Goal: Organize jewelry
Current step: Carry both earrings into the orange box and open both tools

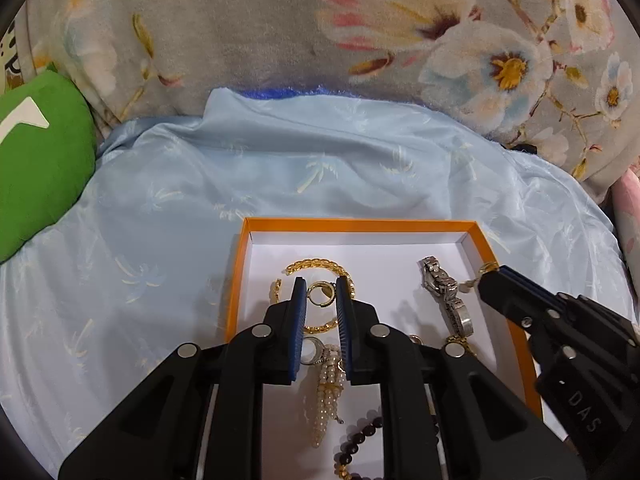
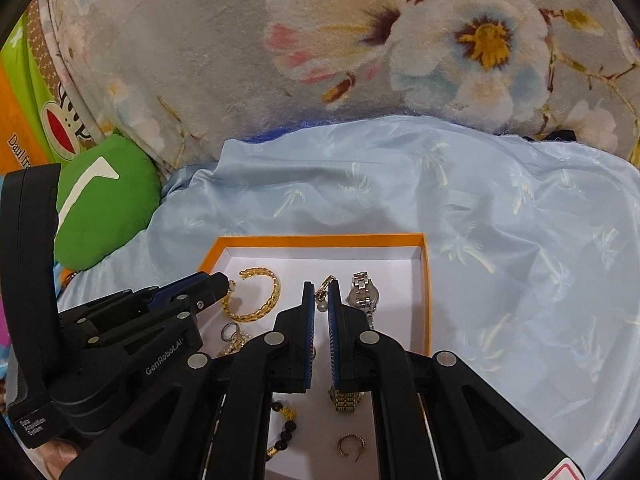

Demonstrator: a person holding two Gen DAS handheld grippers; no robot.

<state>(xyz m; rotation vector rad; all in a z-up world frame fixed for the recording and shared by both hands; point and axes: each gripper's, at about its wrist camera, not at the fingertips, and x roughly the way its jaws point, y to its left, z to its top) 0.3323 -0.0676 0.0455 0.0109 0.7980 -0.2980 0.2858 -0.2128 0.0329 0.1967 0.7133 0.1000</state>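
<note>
Left hand-held gripper (image 1: 321, 294) clamped on small gold hoop earring (image 1: 321, 293); right hand-held gripper (image 2: 321, 298) pinching gold pearl-drop earring (image 2: 325, 290); both above orange-rimmed white cardboard box (image 1: 362, 224) of jewelry on pale blue satin cloth (image 1: 168, 216).

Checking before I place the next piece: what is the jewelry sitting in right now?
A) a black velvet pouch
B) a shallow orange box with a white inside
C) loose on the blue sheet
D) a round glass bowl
B: the gold chain bracelet and the silver watch lie on the white floor of the orange-rimmed box, which rests on the light blue sheet.
</note>
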